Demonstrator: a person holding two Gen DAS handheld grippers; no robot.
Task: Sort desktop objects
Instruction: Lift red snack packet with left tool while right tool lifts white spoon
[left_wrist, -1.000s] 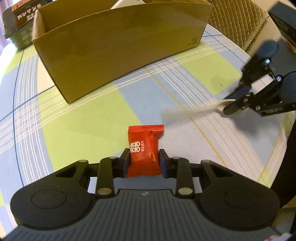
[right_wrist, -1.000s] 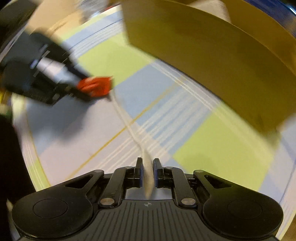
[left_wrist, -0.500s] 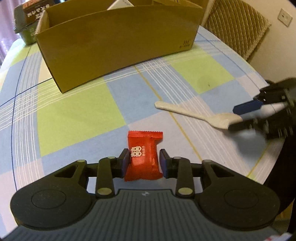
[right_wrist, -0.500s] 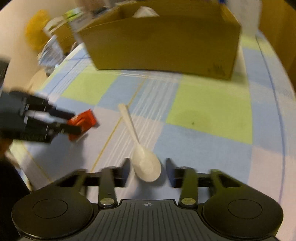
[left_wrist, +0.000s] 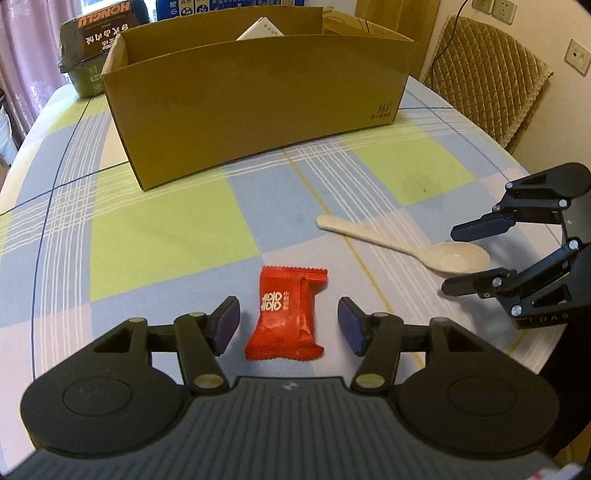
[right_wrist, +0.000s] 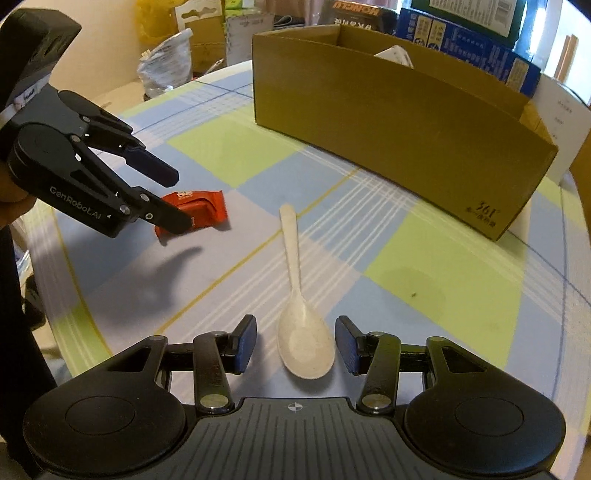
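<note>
Two loose things: a red candy packet (left_wrist: 286, 314) and a white spoon (left_wrist: 406, 246) are lying flat on the checked tablecloth (left_wrist: 166, 236), neither one yet in the cardboard box (left_wrist: 258, 107).
Candy packet: it is resting between the fingers of the left gripper (left_wrist: 288, 325), which is standing wide, with clear gaps on both sides and nothing in its grip.
Spoon: its bowl is sitting between the fingers of the right gripper (right_wrist: 295, 343), also spread wide and holding nothing; the handle is pointing away toward the box.
Box: it is standing well beyond both things, its near wall tall, with something pale showing inside behind a divider.
Risk at the packet: the foil looks slick and puffy, so closing on it may be squeezing it forward out of the pads, or crushing the sweet; the lower seam edge is lying nearer the gripper body, so a shallow bite may be catching only crimp.
Risk at the spoon: the bowl is rounded and smooth, so pads closing on its curved rim may be popping it upward or spinning the long handle sideways.
Risk between the grippers: the two are working near each other, and the spoon handle is lying near the packet, so a swinging handle may be knocking it.
Risk at the box: a low carry may be clipping the near wall and tipping the load out short.
</note>
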